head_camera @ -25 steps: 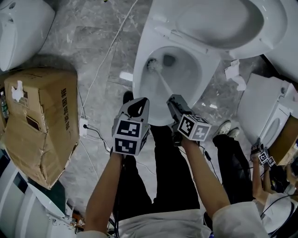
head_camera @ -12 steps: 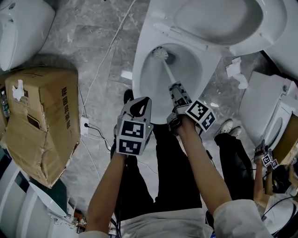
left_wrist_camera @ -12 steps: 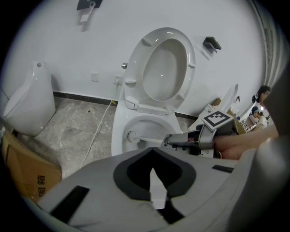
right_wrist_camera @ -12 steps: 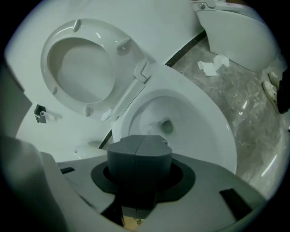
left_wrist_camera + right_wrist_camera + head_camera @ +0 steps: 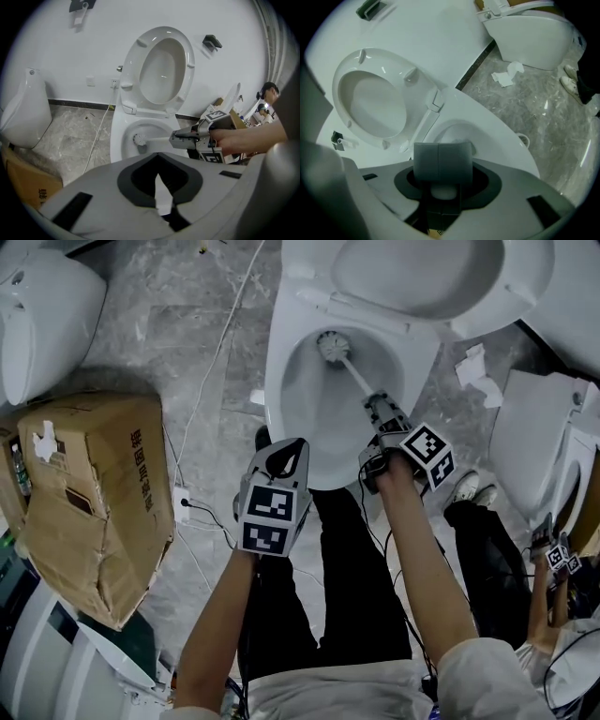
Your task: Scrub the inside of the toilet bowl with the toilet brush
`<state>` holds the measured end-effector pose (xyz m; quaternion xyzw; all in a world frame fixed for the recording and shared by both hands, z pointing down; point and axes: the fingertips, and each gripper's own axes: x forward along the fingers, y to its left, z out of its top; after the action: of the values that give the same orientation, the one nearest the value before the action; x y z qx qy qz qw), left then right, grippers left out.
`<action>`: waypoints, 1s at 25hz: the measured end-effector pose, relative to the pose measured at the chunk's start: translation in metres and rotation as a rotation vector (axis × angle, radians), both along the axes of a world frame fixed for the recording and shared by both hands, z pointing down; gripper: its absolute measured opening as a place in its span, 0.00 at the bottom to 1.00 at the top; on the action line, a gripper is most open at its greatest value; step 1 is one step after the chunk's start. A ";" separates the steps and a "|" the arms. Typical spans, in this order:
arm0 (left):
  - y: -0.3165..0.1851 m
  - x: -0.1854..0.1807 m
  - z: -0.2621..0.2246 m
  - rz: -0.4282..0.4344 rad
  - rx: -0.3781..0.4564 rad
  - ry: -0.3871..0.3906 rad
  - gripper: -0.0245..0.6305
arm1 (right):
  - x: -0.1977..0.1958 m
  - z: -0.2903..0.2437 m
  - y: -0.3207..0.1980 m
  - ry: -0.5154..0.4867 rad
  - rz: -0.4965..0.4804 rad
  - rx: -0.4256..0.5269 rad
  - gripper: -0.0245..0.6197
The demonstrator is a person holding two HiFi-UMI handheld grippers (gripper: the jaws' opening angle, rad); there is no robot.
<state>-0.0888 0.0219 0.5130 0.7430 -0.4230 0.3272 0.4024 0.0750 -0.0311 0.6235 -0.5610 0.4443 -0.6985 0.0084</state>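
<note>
The white toilet bowl [image 5: 281, 371] stands open below me, its seat and lid [image 5: 422, 277] raised. My right gripper [image 5: 380, 409] is shut on the white handle of the toilet brush [image 5: 330, 345], whose round head lies against the far inner wall of the bowl. In the left gripper view the brush [image 5: 139, 139] reaches into the bowl [image 5: 117, 140] from the right gripper [image 5: 174, 138]. The right gripper [image 5: 443, 164] hides the brush in its own view, above the bowl [image 5: 501, 131]. My left gripper [image 5: 281, 448] [image 5: 157, 157] hovers shut and empty at the bowl's near rim.
A dented cardboard box [image 5: 89, 512] sits at left, with a white fixture [image 5: 42, 320] behind it. Cables [image 5: 211, 381] and a power strip [image 5: 181, 504] lie on the marble floor. Crumpled paper [image 5: 478, 371] and another toilet [image 5: 534, 446] are at right.
The brush head has swept from the bowl's left wall to its far wall. My right gripper has shifted right and rolled. The left gripper has hardly moved.
</note>
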 end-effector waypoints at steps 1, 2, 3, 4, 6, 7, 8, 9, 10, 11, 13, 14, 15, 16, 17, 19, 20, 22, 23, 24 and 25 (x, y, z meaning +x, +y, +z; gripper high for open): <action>0.000 0.001 -0.001 0.009 0.000 0.000 0.08 | 0.005 0.000 -0.002 0.006 0.003 -0.001 0.32; -0.001 0.001 -0.002 0.017 0.002 -0.001 0.08 | 0.010 0.000 -0.005 0.014 0.009 -0.001 0.32; -0.002 0.002 -0.003 0.025 0.005 0.000 0.08 | 0.014 0.000 -0.007 0.022 0.017 0.001 0.32; -0.003 0.002 -0.004 0.031 0.007 0.003 0.08 | 0.017 -0.001 -0.008 0.031 0.026 0.002 0.32; -0.002 0.002 -0.003 0.041 0.003 0.006 0.08 | 0.021 -0.001 -0.006 0.042 0.048 0.000 0.32; -0.001 0.002 -0.003 0.048 0.000 0.007 0.08 | 0.023 -0.001 -0.005 0.043 0.061 -0.003 0.32; -0.001 0.003 -0.003 0.057 -0.001 0.009 0.08 | 0.025 -0.001 -0.003 0.044 0.076 -0.008 0.32; -0.001 0.006 -0.003 0.069 0.001 0.015 0.08 | 0.029 -0.002 0.000 0.047 0.092 -0.012 0.32; -0.002 0.009 -0.005 0.079 0.005 0.027 0.08 | 0.033 -0.003 0.002 0.053 0.105 -0.014 0.32; -0.003 0.013 -0.006 0.088 0.010 0.043 0.08 | 0.037 -0.003 0.003 0.062 0.115 -0.014 0.32; -0.005 0.018 -0.008 0.098 0.014 0.072 0.08 | 0.043 -0.005 0.008 0.074 0.136 -0.012 0.32; -0.005 0.019 -0.008 0.103 0.016 0.079 0.08 | 0.046 -0.006 0.010 0.078 0.149 -0.011 0.32; -0.006 0.020 -0.007 0.111 0.020 0.081 0.08 | 0.049 -0.007 0.013 0.082 0.162 -0.009 0.32; -0.006 0.021 -0.007 0.122 0.024 0.083 0.08 | 0.052 -0.008 0.016 0.090 0.172 -0.009 0.32; -0.005 0.022 -0.008 0.136 0.025 0.085 0.08 | 0.055 -0.010 0.021 0.102 0.178 -0.010 0.32; -0.001 0.020 -0.011 0.170 0.021 0.086 0.08 | 0.060 -0.012 0.032 0.135 0.186 -0.022 0.32; 0.000 0.018 -0.014 0.187 0.022 0.086 0.08 | 0.061 -0.012 0.036 0.147 0.193 -0.027 0.32; 0.000 0.014 -0.018 0.216 0.030 0.083 0.08 | 0.065 -0.014 0.041 0.161 0.220 -0.034 0.32; 0.000 0.012 -0.020 0.230 0.033 0.082 0.08 | 0.068 -0.016 0.044 0.166 0.236 -0.037 0.32; 0.001 0.009 -0.021 0.244 0.033 0.082 0.08 | 0.069 -0.017 0.048 0.174 0.248 -0.041 0.32; 0.003 0.005 -0.021 0.255 0.029 0.084 0.08 | 0.070 -0.018 0.052 0.185 0.255 -0.045 0.32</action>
<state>-0.0838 0.0250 0.4915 0.8095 -0.3124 0.3382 0.3643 0.1454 0.0208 0.6050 -0.6748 0.3526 -0.6469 0.0436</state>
